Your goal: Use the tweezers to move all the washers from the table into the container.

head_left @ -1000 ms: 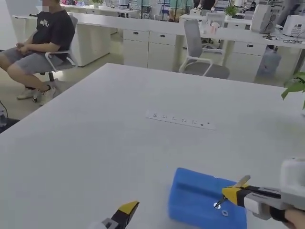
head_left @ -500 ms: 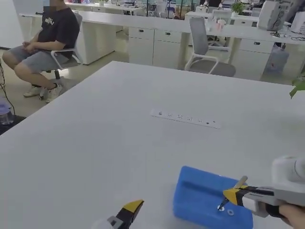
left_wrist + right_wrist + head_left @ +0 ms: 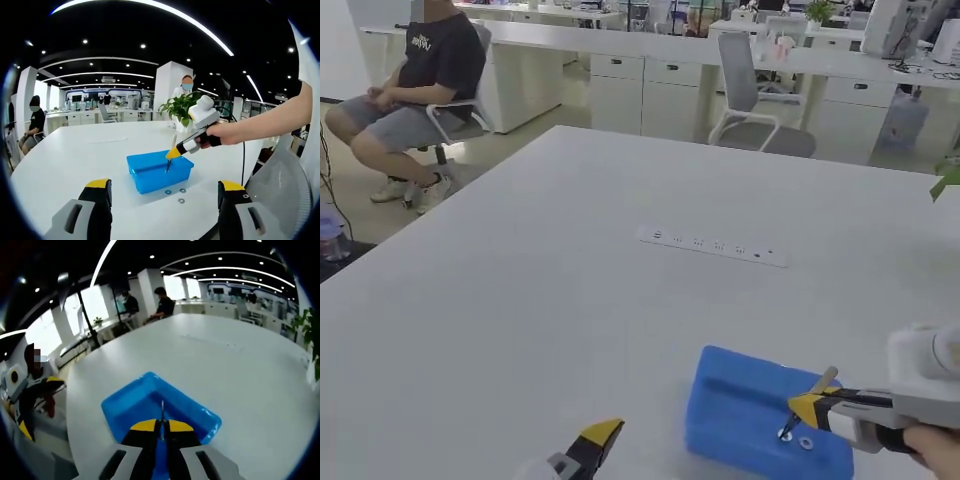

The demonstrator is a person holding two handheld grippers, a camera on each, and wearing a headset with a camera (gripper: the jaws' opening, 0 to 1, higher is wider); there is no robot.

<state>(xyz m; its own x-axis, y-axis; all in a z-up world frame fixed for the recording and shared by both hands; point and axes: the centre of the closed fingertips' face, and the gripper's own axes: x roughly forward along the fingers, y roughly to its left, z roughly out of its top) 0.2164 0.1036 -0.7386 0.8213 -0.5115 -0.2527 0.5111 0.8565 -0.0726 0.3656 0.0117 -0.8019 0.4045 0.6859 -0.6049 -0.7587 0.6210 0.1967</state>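
The right gripper point(image 3: 808, 408) has its jaws pressed together on the tweezers point(image 3: 786, 430). Their tips are low inside the blue container point(image 3: 735, 400), near the near edge of the desk point(image 3: 520, 300). One washer point(image 3: 806, 443) lies in the container. Three washers point(image 3: 181, 201) lie on the desk just beside its wall. The left gripper point(image 3: 165, 184) is spread wide. The print on the seated person's point(image 3: 420, 60) T-shirt is too small to read.

right gripper point(image 3: 161, 426) clamped on tweezers point(image 3: 162, 412); left gripper point(image 3: 164, 186) jaws spread wide.
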